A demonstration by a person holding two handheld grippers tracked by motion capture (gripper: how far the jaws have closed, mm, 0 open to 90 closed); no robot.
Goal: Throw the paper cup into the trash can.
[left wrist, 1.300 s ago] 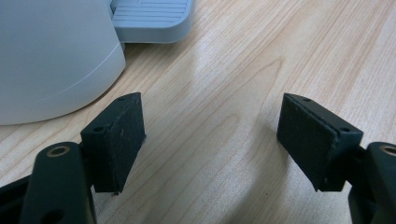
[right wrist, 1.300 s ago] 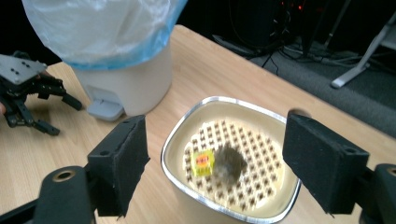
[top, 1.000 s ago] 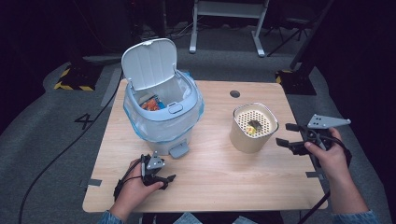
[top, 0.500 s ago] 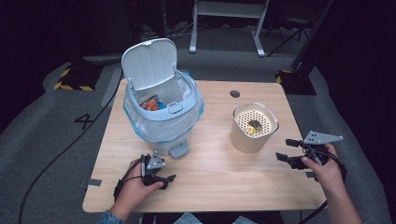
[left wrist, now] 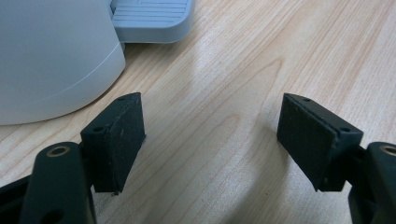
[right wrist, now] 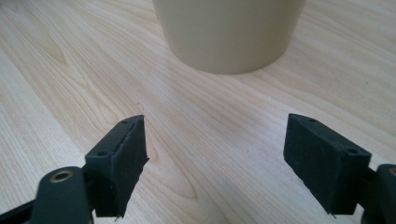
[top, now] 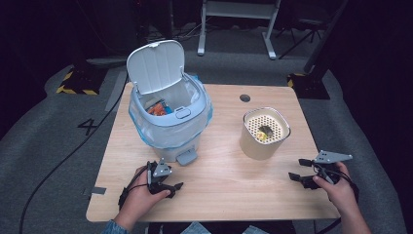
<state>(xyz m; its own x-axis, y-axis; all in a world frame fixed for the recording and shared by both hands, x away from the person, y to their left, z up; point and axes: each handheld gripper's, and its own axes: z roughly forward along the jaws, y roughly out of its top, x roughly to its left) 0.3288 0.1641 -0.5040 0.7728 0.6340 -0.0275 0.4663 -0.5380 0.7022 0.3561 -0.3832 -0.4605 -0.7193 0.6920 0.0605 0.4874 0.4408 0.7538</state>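
The beige cup [top: 263, 134] stands upright on the table [top: 219, 195], long axis straight up and open top facing the ceiling, right of the bin [top: 168, 122] whose lid tilts back. The right gripper [top: 298, 169] now sits lower and nearer the tabletop than a second ago, jaws wide with nothing between them, pointing at the cup. The left gripper [top: 176, 186] hasn't budged, also gaping open just in front of the bin's pedal [left wrist: 152, 21].
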